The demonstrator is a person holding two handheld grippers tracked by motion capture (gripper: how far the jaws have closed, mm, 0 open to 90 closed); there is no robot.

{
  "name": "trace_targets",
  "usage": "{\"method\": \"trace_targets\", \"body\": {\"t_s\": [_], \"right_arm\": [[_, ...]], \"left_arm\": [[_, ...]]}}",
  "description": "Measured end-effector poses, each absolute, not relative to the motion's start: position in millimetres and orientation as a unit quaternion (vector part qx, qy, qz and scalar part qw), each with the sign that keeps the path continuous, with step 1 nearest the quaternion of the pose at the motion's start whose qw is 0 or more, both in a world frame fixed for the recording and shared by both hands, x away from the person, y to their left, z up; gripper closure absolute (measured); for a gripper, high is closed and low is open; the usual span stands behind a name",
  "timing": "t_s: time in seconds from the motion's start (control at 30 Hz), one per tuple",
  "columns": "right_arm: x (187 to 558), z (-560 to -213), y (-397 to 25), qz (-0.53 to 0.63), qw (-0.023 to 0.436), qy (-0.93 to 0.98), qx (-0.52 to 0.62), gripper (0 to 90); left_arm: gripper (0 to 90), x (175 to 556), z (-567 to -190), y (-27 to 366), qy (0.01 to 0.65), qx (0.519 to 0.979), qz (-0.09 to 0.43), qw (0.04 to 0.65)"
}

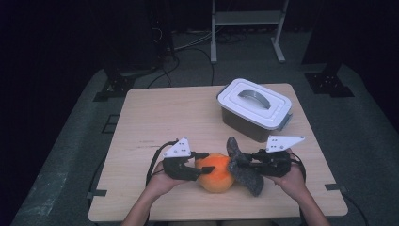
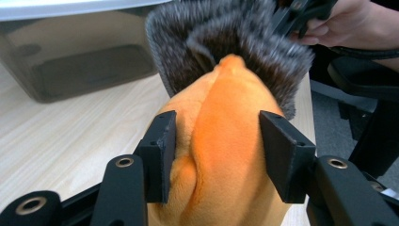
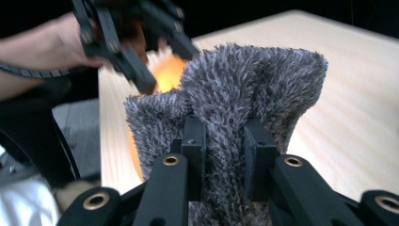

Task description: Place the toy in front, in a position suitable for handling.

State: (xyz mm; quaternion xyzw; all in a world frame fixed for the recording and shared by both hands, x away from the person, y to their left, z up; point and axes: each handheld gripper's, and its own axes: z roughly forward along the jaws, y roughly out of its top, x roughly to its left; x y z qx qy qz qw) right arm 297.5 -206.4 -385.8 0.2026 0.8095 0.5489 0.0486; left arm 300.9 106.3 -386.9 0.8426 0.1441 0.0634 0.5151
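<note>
- The orange soft toy (image 1: 215, 178) lies on the wooden table (image 1: 155, 122), near the edge at 6 o'clock, between the two hands
- The left gripper (image 1: 201, 165) comes in from 9 o'clock; its two black jaws squeeze the orange toy, one on each side
- The grey furry piece (image 1: 243, 167) touches the toy at its 3 o'clock side; it is fluffy and bent
- The right gripper (image 1: 241, 165) comes in from 3 o'clock; its jaws pinch a fold of the grey fur
- A box with a white lid (image 1: 254, 109) sits at 1 o'clock, apart from the toy
</note>
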Motion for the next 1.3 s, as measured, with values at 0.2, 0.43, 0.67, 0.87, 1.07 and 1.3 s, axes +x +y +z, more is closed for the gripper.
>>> {"method": "trace_targets", "body": {"t_s": [0.2,0.43,0.67,0.87,1.07,1.3], "right_arm": [[292.6,-387.5,-191.1,0.531,0.063,0.825,0.183,72.3],[298.5,-399.5,-196.1,0.520,0.048,0.831,0.193,72.3],[302.0,-405.2,-203.0,0.515,0.037,0.832,0.202,72.3],[298.3,-393.8,-207.5,0.525,0.049,0.826,0.203,72.8],[292.0,-382.0,-191.2,0.547,0.052,0.818,0.172,72.7],[294.3,-396.4,-188.2,0.526,0.046,0.831,0.173,72.8]], "left_arm": [[47.8,297.8,-388.5,99.8,0.135,0.848,0.070,0.508],[17.5,306.0,-398.8,101.5,0.145,0.848,0.040,0.507],[38.7,307.9,-405.8,105.0,0.146,0.839,0.027,0.524],[45.0,302.1,-391.0,105.9,0.134,0.843,0.054,0.518],[45.6,297.0,-388.9,100.1,0.116,0.855,0.069,0.500],[26.0,301.9,-396.6,100.3,0.126,0.850,0.052,0.510]]}}
